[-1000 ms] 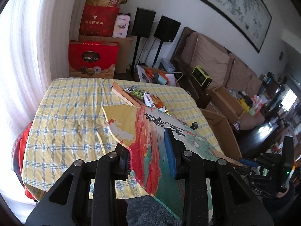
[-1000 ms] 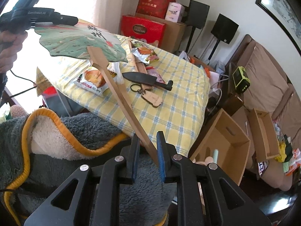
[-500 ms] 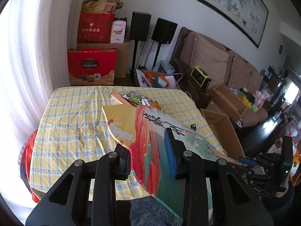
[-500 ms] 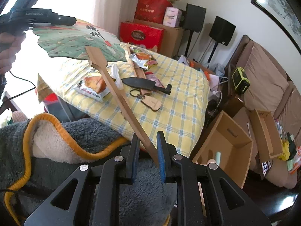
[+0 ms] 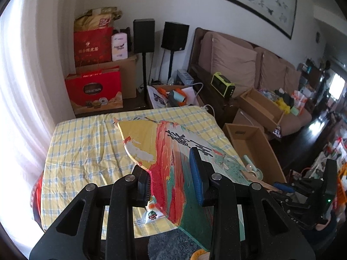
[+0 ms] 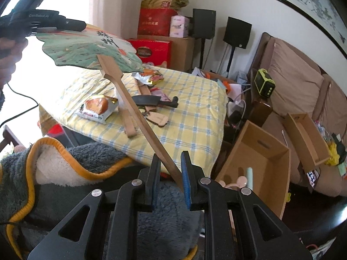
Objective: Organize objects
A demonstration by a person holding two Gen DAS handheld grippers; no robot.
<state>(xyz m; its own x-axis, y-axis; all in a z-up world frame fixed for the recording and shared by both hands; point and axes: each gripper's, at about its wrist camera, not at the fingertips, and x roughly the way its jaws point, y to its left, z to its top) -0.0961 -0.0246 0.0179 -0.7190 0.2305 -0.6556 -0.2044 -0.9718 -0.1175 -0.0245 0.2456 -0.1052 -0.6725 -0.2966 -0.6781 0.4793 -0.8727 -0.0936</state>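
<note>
A painted paddle fan (image 5: pixel 173 151) with a long wooden handle (image 6: pixel 138 114) is held in the air over the yellow checked table (image 5: pixel 86 151). My left gripper (image 5: pixel 171 179) is shut on the fan's painted leaf. My right gripper (image 6: pixel 170 173) is shut on the lower end of the fan's handle. The fan leaf also shows in the right wrist view (image 6: pixel 86 49), with the left gripper (image 6: pixel 43 21) on its far edge. The right gripper shows in the left wrist view (image 5: pixel 303 190).
On the table lie snack packets (image 6: pixel 97 108), a black knife (image 6: pixel 154 101), a wooden stick (image 6: pixel 128 123) and a wooden tag (image 6: pixel 158 119). An open cardboard box (image 6: pixel 260 158) stands on the floor at the right. A grey blanket (image 6: pixel 65 173) lies in front.
Both grippers have lifted the fan higher above the table. The right gripper's jaws stand a little wider around the handle than before.
</note>
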